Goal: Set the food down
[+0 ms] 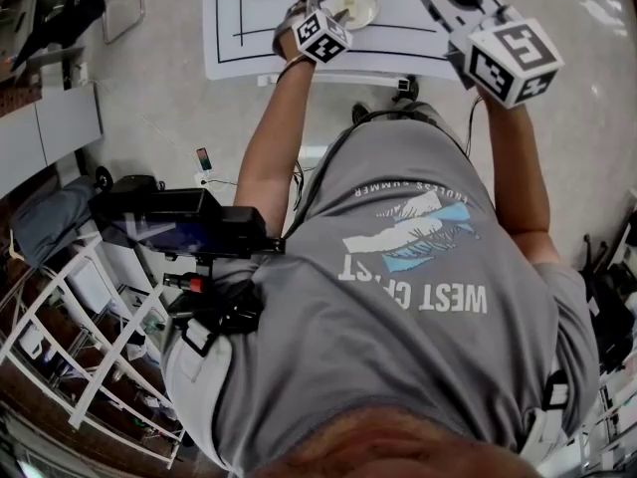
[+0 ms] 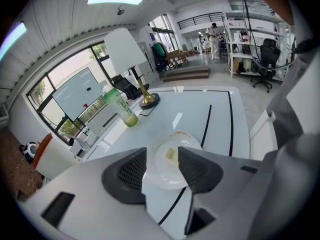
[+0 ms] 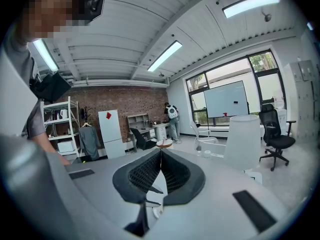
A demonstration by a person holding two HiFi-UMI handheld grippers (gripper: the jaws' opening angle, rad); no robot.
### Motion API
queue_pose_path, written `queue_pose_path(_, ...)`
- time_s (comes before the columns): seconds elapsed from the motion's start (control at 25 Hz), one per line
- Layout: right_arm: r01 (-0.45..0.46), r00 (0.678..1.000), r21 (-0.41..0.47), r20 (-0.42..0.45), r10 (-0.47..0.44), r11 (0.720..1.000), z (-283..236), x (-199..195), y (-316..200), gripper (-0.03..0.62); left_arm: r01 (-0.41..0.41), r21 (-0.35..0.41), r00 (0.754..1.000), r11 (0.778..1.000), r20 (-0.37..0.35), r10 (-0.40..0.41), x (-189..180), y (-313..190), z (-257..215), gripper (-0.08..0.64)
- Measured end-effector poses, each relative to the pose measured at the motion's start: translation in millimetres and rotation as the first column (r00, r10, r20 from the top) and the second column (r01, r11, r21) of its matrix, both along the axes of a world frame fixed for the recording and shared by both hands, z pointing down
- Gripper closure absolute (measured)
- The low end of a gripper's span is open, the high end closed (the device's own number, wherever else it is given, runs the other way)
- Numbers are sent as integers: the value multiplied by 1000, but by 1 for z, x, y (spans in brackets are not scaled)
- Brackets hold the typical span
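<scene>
Since the food (image 2: 171,155) lies on the plate (image 2: 159,178), the left gripper (image 2: 162,156), wide and empty above it, should rise straight, clear of the rim; right gripper (image 3: 160,166) closed, empty.

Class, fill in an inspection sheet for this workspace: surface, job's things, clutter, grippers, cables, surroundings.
Surface: white table with black lines.
Job's things: food lies on the plate, which sits on the table.
Clutter: green bottle and lamp stand on the table beyond the plate.
Grippers: left gripper open above the plate, holding nothing; right gripper shut, empty, pointing out into the room.
Cables: black cable hangs beside the person's left arm.
Surroundings: office chair past the table; white rack on the floor behind the person.
</scene>
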State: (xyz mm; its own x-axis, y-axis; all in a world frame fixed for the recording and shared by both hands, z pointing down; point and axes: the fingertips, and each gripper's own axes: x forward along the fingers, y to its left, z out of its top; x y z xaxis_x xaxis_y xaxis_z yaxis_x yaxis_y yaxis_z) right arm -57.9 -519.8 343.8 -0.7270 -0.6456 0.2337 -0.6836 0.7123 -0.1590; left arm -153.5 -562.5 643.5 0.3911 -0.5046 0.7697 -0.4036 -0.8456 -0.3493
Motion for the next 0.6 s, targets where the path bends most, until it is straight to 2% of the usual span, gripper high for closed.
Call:
queue_pose_path(0.2,-10,1000,31,0,10,999,-28,6,31,583,39,116,990,992,-143,-22,9,10,-92,374)
queue_pose_path(0.36,-10,1000,59,17,9,998,-31,1,34,583,91,243,961,966,-277,-21,1,4,-168,374)
queue_pose_path(0.48,6,1000,80,28,-8,997,-34,-4,36,583,141,316,918,938,-396,-5,-9,6,-226,376)
queue_pose_path(0.6,28,998,118,54,-35,993,-46,-7,41,583,191,358,839,914,-543,37,-17,17,-288,376)
